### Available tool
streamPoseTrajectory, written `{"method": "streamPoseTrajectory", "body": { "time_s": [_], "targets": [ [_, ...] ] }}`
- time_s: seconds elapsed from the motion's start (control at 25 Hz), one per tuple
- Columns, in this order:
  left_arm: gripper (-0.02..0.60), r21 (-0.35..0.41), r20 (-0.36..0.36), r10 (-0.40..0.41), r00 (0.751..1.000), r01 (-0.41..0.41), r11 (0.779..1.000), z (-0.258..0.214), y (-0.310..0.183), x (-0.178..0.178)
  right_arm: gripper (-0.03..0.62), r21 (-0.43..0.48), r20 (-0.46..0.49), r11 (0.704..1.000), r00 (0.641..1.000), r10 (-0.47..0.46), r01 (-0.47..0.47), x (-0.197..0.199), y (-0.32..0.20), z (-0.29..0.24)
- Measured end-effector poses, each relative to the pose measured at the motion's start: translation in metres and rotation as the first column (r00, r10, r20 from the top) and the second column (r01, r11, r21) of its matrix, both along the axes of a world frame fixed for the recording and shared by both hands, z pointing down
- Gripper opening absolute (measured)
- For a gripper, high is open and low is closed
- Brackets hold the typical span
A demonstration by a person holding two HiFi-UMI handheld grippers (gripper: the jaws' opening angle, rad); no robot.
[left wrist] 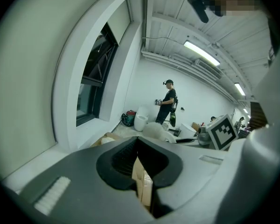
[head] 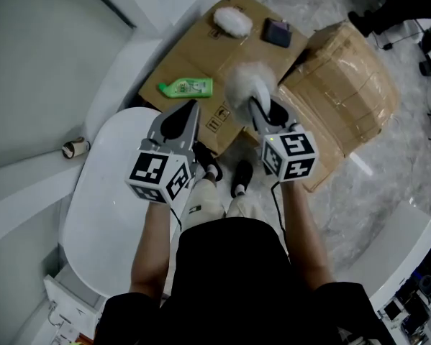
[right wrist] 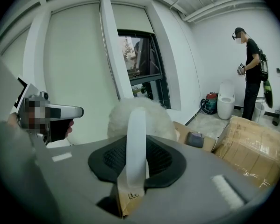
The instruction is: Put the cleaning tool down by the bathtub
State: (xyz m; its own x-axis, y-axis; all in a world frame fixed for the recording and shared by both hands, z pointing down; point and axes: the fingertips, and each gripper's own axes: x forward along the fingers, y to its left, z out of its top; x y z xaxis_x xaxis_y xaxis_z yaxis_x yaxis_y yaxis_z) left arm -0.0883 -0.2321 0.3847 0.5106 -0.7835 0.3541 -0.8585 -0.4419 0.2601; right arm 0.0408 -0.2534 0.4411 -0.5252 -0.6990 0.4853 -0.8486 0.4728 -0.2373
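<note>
- the duster (head: 245, 83) is not put down yet; the right gripper (head: 262, 111) is clamped on its white handle (right wrist: 136, 139) and holds it up in the air
- the bathtub (head: 100, 221) is down and to the left of that gripper, so i think the duster has to go down next to it
- the left gripper (head: 189, 112) has its jaws together with nothing in them
- the duster has a soft, fluffy white head just past the right gripper's tips, above the flat cardboard (head: 193, 60)
</note>
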Motion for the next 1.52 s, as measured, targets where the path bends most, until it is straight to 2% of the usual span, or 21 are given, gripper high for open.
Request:
{"method": "streamPoseTrajectory", "body": {
  "time_s": [0.4, 1.12, 1.52],
  "targets": [
    [-0.003, -0.067, -0.015, 0.026, 1.000, -0.027, 0.997, 0.040, -0.023, -0.007, 0.095, -0.084, -0.037, 0.996, 0.999, 0.030, -0.033, -0.008, -0.023, 0.058],
    [-0.002, -0.153, -0.017, 0.042, 0.999, -0.044, 0.987, 0.099, -0.032, -0.022, 0.095, -0.213, -0.078, 0.975, 0.996, 0.040, -0.056, -0.028, -0.036, 0.160],
    [-0.002, -0.189, -0.024, 0.009, 1.000, -0.014, 0.982, 0.130, -0.036, -0.034, 0.095, -0.269, -0.107, 0.959, 0.992, 0.065, -0.092, -0.029, -0.044, 0.219]
  ]
}}
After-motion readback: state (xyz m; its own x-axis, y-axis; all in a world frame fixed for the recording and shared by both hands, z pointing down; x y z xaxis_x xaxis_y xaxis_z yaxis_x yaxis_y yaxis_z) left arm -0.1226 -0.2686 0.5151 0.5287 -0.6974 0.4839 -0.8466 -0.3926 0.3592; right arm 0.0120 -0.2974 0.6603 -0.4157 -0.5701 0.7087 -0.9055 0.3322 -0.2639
